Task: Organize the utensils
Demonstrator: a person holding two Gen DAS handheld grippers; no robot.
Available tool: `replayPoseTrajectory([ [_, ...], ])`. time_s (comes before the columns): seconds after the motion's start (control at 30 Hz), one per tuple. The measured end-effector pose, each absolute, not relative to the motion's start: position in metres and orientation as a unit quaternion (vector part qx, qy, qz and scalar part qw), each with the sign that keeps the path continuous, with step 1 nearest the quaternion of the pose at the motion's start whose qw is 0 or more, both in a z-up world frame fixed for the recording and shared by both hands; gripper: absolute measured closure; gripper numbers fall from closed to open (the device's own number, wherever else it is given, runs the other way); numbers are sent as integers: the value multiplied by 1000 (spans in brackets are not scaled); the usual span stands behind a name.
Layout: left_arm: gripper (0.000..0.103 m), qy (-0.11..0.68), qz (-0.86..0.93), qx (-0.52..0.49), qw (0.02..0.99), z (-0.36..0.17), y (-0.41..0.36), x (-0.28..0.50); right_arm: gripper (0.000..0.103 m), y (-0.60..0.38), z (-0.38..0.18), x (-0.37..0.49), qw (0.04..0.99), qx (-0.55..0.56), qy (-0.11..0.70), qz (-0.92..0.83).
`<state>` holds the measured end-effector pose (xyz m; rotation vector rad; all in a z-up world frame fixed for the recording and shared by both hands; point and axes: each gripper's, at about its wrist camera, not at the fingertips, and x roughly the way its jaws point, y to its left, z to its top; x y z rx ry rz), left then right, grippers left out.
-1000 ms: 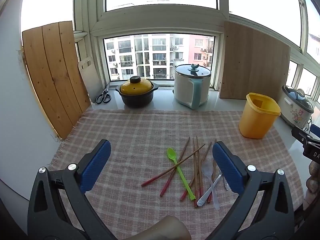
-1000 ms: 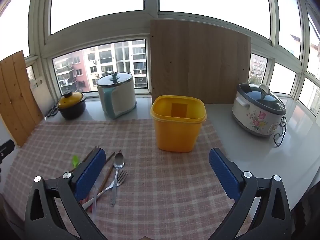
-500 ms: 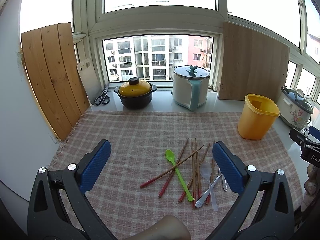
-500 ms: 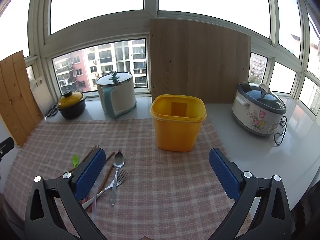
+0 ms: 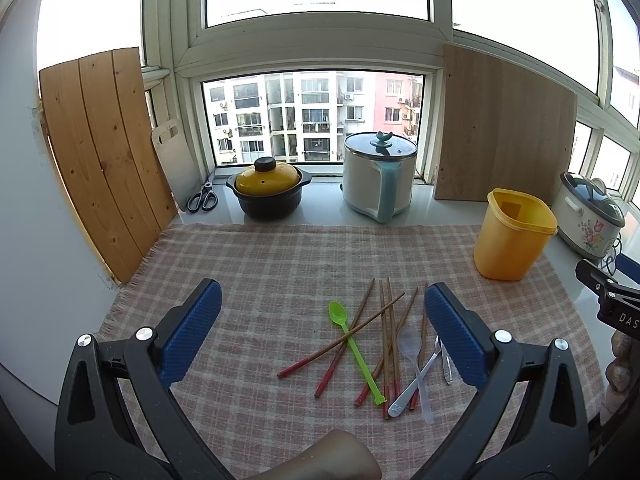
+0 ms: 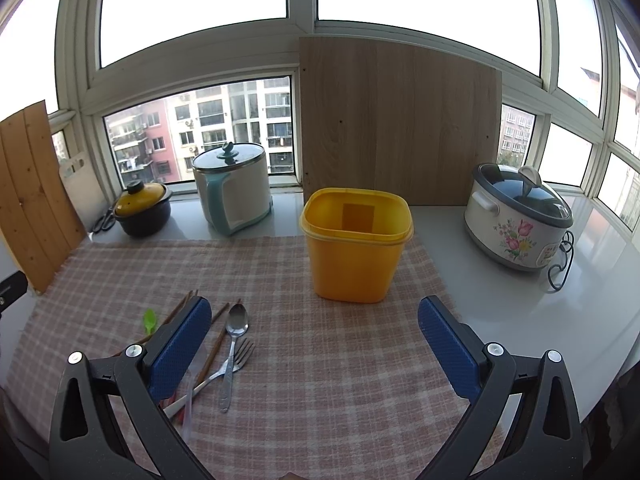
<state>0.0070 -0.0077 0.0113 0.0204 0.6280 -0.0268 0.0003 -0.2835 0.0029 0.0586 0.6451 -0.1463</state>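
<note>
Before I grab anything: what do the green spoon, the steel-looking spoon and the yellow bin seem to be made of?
Green spoon: probably plastic, a uniform bright lime colour with no metallic glint. Steel-looking spoon: likely polished metal, its grey bowl mirrors the light. Yellow bin: likely moulded plastic, semi-gloss, with thin walls that glow slightly against the window light.

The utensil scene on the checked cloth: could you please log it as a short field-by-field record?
left gripper: open, holding nothing
right gripper: open, holding nothing
chopsticks: loose, crossed in a pile on the checked cloth
green spoon: lying among the chopsticks
metal spoon: flat, crossing the fork
yellow container: upright, open, empty as far as visible
</note>
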Motion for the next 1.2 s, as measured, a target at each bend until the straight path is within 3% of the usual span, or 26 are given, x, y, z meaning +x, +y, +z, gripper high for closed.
replayPoseTrajectory([
  [1.2, 0, 314, -15, 13, 949, 4, -18, 9, 1, -280, -1, 8, 944, 23, 322, -74],
])
